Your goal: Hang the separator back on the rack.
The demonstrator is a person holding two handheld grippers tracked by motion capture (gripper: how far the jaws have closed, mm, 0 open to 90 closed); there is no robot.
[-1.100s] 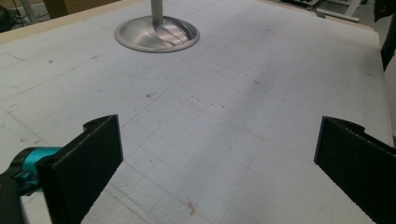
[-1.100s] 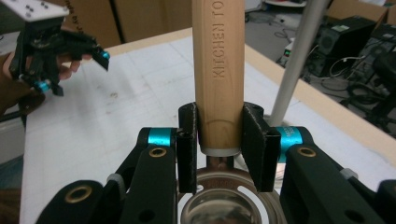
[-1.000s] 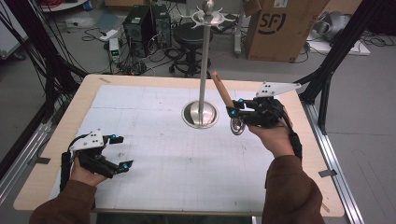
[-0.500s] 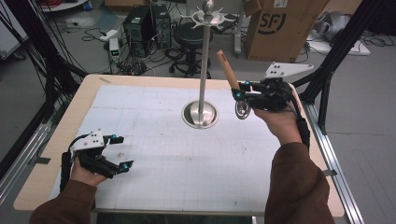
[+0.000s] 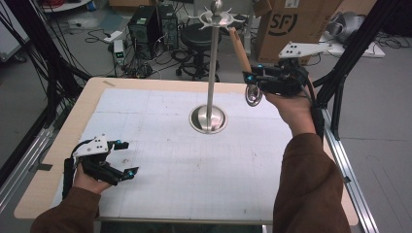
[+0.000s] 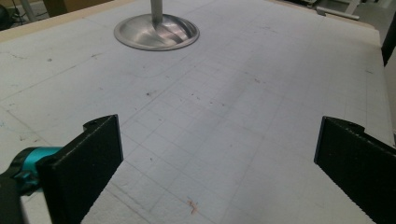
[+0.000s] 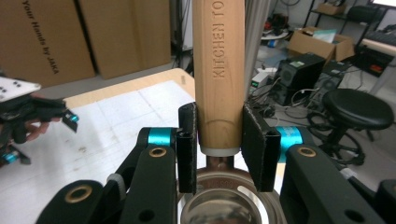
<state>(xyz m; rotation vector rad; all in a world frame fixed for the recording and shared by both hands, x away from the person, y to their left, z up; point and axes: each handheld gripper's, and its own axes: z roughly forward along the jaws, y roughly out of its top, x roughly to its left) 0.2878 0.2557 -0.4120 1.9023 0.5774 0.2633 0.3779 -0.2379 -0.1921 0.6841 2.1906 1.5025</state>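
The left gripper (image 5: pixel 120 158) is being rested low over the counter (image 5: pixel 160 194), its jaws gaping wide with nothing between them. The wooden-handled strainer (image 5: pixel 241 53) is being gripped by the right gripper (image 7: pixel 219 147) beside the hanging stand (image 5: pixel 213 68). Judged next: its handle end needs hooking onto 1 top prong.

A robotics lab or workshop: a white gridded mat covers the desk (image 5: pixel 58 160), black cables (image 5: pixel 43 58) hang past its left edge, and beyond the far edge computer towers (image 5: pixel 154 24), a stool (image 5: pixel 199 36) and cardboard boxes (image 5: pixel 291 24) crowd the floor.
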